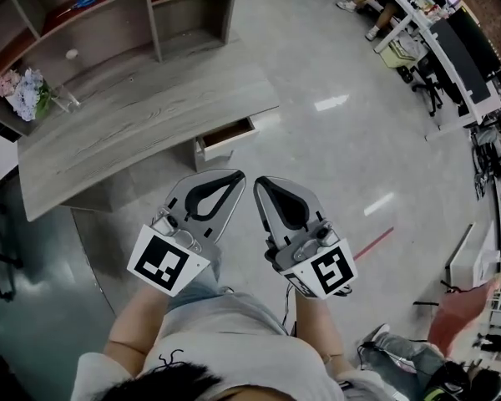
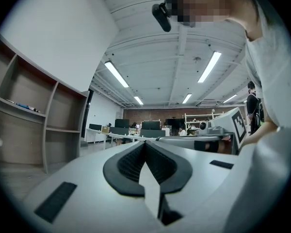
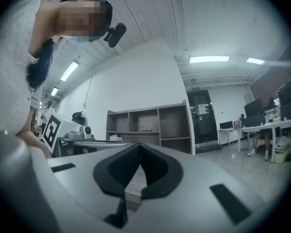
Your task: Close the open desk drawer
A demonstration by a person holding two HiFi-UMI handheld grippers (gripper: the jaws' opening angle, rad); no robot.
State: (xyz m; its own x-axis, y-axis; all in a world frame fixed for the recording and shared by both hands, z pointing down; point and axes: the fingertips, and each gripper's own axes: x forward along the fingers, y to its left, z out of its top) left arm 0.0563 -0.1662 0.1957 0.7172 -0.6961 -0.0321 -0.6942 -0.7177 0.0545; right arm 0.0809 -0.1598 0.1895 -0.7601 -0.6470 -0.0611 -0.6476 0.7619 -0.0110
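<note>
The grey wood-grain desk stands ahead of me in the head view. Its small drawer under the right end is pulled out, showing a brown inside. Both grippers are held close to my body, short of the desk and over the floor. The left gripper is shut with nothing in it, its tips pointing toward the drawer. Beside it, the right gripper is also shut and empty. The dark pads meet in the left gripper view and in the right gripper view. Neither gripper view shows the drawer.
A shelf unit stands behind the desk, with a bunch of flowers at the desk's left end. Office desks and chairs fill the far right. A red tape line marks the floor. Another person's legs are at lower right.
</note>
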